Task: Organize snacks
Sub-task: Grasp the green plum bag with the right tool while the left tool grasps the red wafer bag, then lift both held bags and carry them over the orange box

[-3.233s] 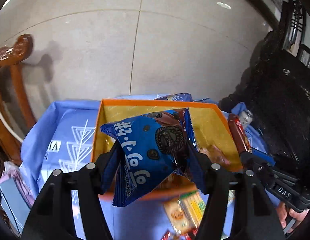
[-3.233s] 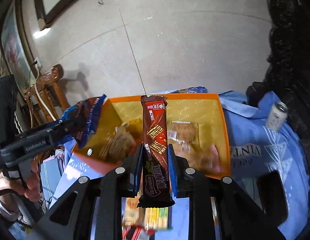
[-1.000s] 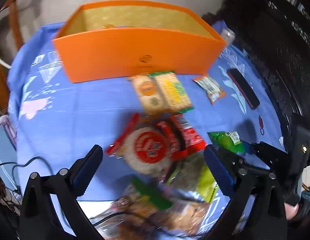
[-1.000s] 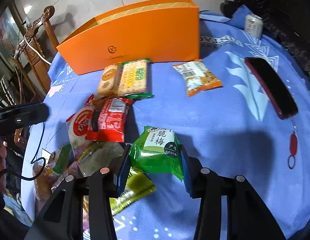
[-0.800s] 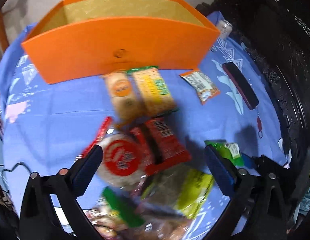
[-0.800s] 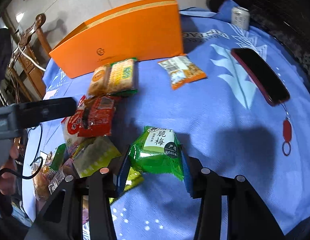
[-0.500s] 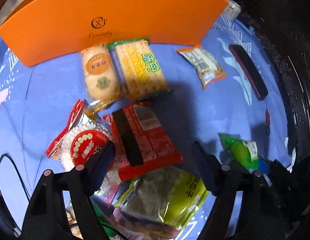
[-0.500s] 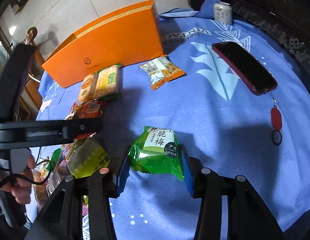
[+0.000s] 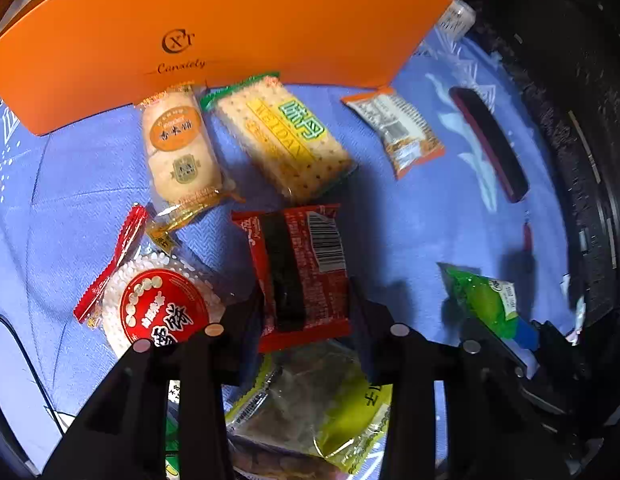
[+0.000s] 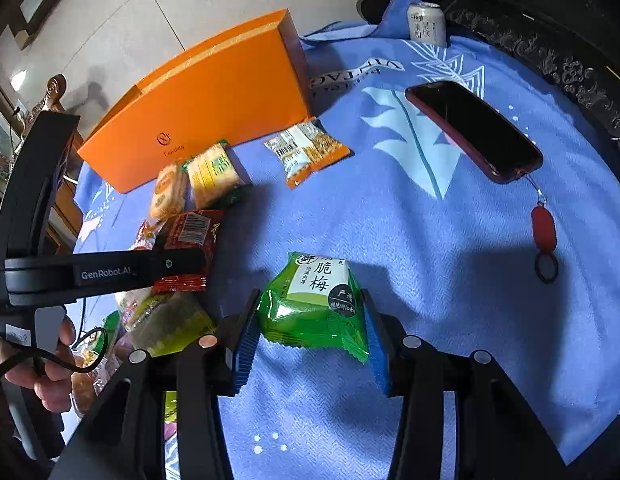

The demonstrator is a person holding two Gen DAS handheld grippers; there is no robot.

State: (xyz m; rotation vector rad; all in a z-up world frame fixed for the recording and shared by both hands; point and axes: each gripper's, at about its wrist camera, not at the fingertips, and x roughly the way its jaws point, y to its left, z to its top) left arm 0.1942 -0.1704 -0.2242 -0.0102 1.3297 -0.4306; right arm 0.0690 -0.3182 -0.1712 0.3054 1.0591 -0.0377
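**Snacks clamped by both grippers**

Crinkled red foil packet (image 9: 305, 276) is pinched between the left gripper (image 9: 307, 312) jaws. Glossy green plastic pouch (image 10: 316, 304) is squeezed between the right gripper (image 10: 310, 332) ribbed blue pads (image 10: 241, 344). Rigid orange cardboard box (image 10: 213, 104) stands well ahead.

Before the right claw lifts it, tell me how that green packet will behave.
The green packet looks puffy and crinkled, so it probably squashes under the right claw. It likely weighs little for its bulk. Its glossy film may slip, though the ribbed pads should help.
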